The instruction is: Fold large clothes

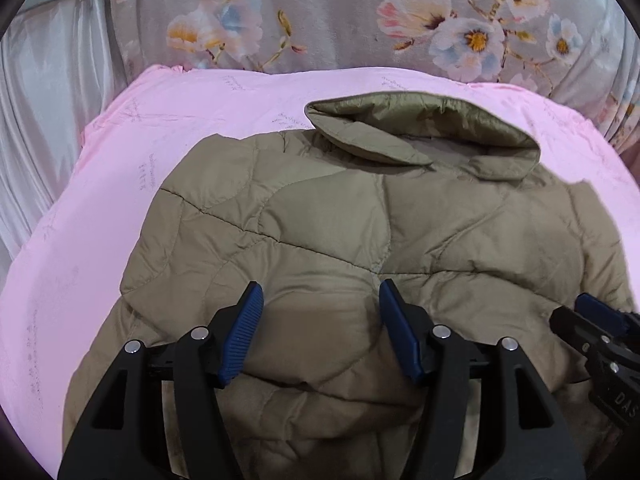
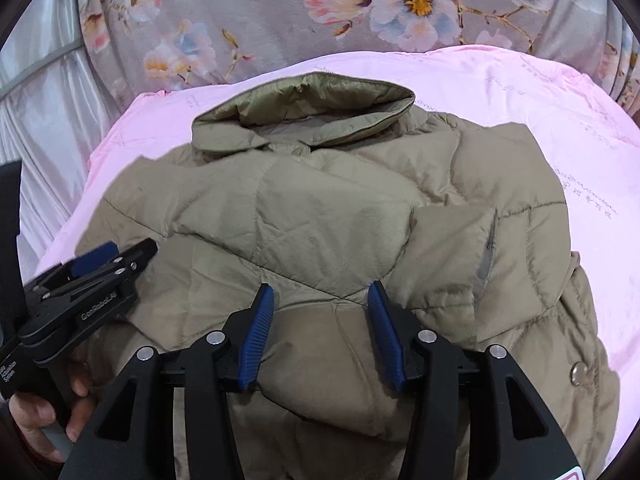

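A pink sheet (image 1: 120,152) covers the bed. My jacket (image 1: 360,232) lies mid-sheet, collar (image 1: 420,132) toward the far edge. Left gripper (image 1: 320,300) and right gripper (image 2: 320,300) both gape empty above it. It looks puffy, light and slick; I'd pinch the near hem.

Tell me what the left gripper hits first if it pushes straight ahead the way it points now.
Most likely the jacket: the left gripper stands open right over its quilted body, aimed toward the collar. Beyond that comes the pink sheet. Depth is hard to judge here.

Pink sheet (image 1: 168,128), floral blanket (image 1: 340,12)
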